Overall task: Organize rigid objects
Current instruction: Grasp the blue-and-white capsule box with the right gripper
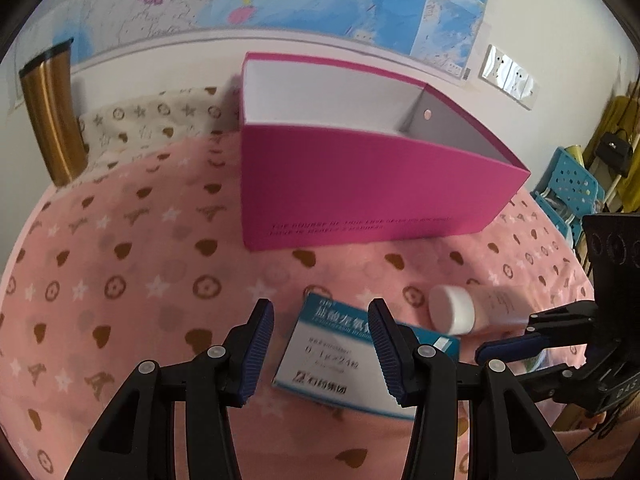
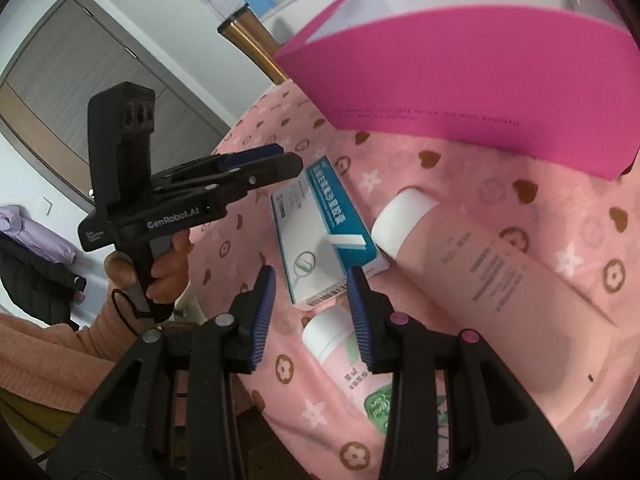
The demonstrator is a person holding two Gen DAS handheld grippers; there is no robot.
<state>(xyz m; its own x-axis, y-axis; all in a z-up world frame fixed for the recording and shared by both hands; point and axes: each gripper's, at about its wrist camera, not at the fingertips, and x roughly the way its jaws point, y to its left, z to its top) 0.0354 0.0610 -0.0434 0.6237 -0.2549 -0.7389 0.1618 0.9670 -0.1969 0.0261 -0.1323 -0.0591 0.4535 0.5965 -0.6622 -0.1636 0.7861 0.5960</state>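
Observation:
An open magenta box stands on the pink patterned cloth; it also shows in the right wrist view. A blue-and-white medicine carton lies flat just beyond my left gripper, which is open and empty above it. The carton lies beside a large pink bottle with a white cap. A smaller pink tube with a white cap lies below my right gripper, which is open and empty. The right gripper shows at the right edge of the left wrist view.
A gold tumbler stands at the back left by the wall. A blue perforated stool is off the table's right side. A wall map and a socket panel are behind the box. A door is at the left.

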